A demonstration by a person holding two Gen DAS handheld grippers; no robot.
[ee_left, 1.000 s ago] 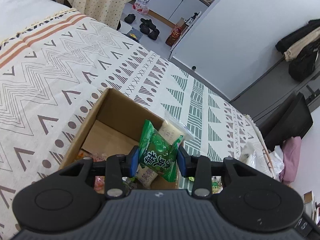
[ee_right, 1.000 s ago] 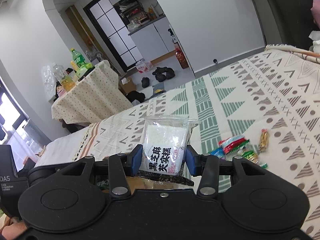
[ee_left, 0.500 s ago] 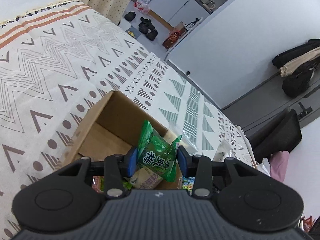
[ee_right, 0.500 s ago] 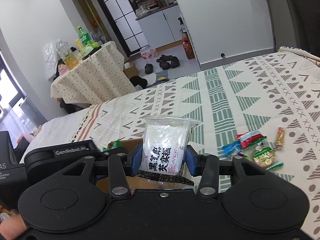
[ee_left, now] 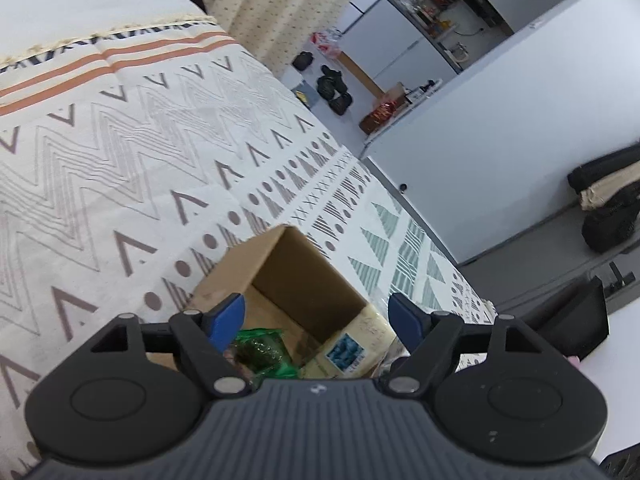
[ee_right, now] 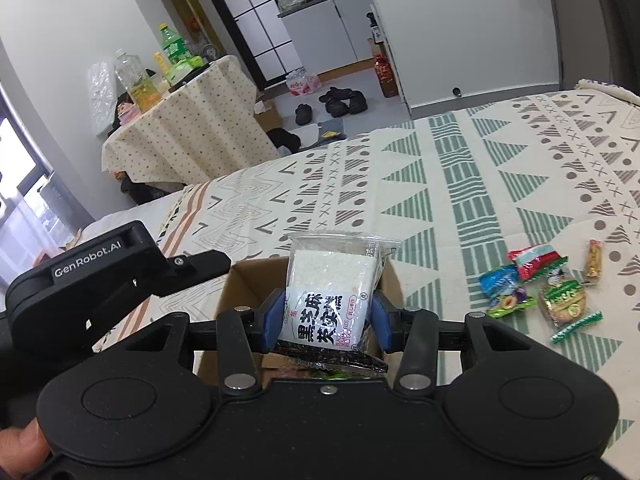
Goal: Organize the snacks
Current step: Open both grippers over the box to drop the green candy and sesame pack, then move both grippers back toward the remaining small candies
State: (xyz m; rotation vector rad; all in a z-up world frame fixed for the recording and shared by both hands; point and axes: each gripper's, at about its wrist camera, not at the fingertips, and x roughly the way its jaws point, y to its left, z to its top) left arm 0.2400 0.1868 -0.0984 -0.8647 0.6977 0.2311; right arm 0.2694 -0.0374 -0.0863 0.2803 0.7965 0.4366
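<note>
The left gripper [ee_left: 316, 316] is hanging over the box [ee_left: 280, 280] on the bed [ee_left: 120, 160], its jaws opening with nothing between the pads. Below them a green packet [ee_left: 260, 354] is lying inside the box, its lower part hidden by the gripper body. Just right of it a pale packet [ee_left: 352, 344] is leaning at the box's right edge, also partly hidden. Over the same box, the right gripper [ee_right: 326, 318] is clenching a white packet [ee_right: 332, 292] upright. Right of the box, loose snacks [ee_right: 540, 288] are lying on the bed.
</note>
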